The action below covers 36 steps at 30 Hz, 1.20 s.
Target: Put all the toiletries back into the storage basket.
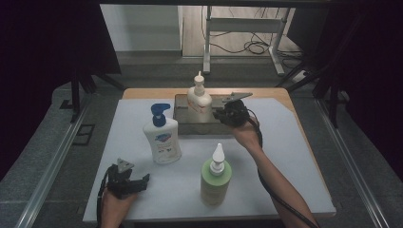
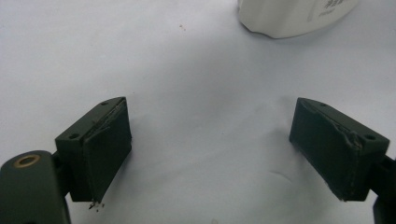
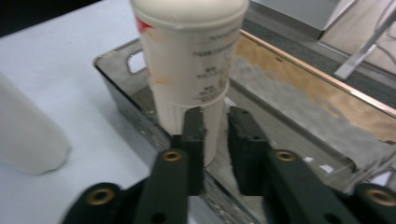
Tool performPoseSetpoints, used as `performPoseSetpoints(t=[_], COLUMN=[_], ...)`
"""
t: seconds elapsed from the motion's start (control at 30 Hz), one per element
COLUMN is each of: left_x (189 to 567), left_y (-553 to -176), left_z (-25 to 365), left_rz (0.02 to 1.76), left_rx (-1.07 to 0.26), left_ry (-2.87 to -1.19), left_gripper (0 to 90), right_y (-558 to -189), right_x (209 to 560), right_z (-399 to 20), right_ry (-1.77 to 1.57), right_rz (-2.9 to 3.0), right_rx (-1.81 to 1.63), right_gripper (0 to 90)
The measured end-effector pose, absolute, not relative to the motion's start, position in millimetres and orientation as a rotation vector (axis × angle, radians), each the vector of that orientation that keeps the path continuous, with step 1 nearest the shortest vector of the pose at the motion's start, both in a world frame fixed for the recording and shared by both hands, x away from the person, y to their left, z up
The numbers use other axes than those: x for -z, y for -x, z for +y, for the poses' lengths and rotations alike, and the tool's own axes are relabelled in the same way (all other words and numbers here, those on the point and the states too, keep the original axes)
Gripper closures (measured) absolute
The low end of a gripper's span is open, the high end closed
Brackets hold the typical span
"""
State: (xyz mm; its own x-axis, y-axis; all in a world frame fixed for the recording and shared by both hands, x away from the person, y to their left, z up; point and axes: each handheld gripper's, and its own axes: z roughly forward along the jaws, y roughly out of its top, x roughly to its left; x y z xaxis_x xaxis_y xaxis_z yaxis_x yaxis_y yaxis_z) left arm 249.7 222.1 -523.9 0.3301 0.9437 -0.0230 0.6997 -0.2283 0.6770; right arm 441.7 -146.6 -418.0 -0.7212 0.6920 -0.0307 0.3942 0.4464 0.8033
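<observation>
The cream bottle (image 3: 189,70) is standing upright in the metal tray (image 3: 121,100) at the far side of the bench (image 1: 285,156). The right gripper (image 3: 215,140) is sitting just in front of its base, jaws nearly closed with a narrow gap, holding nothing. The left gripper (image 2: 210,149) is resting wide open and empty.

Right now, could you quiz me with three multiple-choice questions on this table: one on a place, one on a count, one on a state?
1. Where does the cream bottle stand?
A. on the white mat
B. in the metal tray
C. on the floor

2. How many pump bottles are on the table?
A. two
B. three
C. five

3. How are the left tool's jaws?
A. wide apart, nothing between them
B. clamped on a bottle
C. clamped on a cloth

B: the tray's walls surround its base.
B: cream, blue-pump bottle, green bottle.
A: bare mat shows between them.
</observation>
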Motion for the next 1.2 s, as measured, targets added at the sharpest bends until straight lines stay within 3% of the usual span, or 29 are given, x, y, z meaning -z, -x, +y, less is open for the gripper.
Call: performPoseSetpoints(t=[0.17, 1.2], left_x=[524, 524], left_y=[-250, -250], left_z=[222, 222], left_rz=[1.438, 1.438], left_rx=[-0.534, -0.534], left_ry=[-2.008, -2.007], left_gripper=[12.5, 12.4], right_y=[-448, -486], right_x=[423, 456], right_z=[-148, -127], right_ry=[-0.952, -1.125], right_rz=[2.336, 2.426], right_rx=[-1.176, -1.076], right_gripper=[89.3, 89.4])
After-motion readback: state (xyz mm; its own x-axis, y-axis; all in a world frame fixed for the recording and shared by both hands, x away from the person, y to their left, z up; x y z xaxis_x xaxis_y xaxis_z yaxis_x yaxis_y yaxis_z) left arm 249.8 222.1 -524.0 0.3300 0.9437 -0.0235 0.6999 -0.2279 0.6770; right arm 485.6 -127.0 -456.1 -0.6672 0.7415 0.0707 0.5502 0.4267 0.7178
